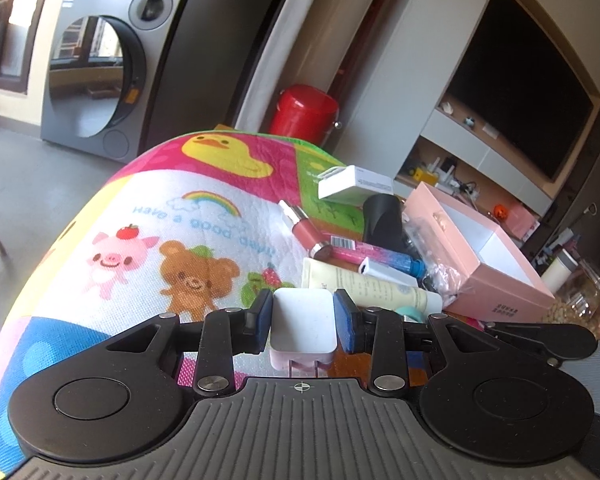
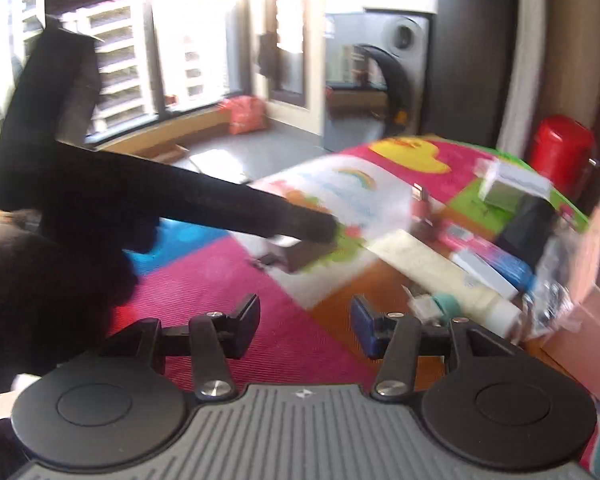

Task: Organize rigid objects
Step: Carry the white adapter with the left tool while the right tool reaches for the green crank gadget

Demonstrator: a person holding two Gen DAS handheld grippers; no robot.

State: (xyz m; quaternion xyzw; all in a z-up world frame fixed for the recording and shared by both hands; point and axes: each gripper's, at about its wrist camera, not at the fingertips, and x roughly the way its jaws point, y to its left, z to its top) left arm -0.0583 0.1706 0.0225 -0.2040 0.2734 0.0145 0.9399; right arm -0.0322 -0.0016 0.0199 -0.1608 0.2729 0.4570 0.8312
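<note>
My left gripper is shut on a white plug adapter and holds it above the cartoon play mat. Ahead lies a pile: a cream tube, a pink glitter tube, a lip gloss bottle, a small white charger, a black cylinder and a white box. A pink open box stands to their right. My right gripper is open and empty above the mat, left of the blurred cream tube.
A washing machine and a red bin stand beyond the mat. A TV unit is at the right. A glass jar sits beside the pink box. My black-sleeved left arm crosses the right wrist view.
</note>
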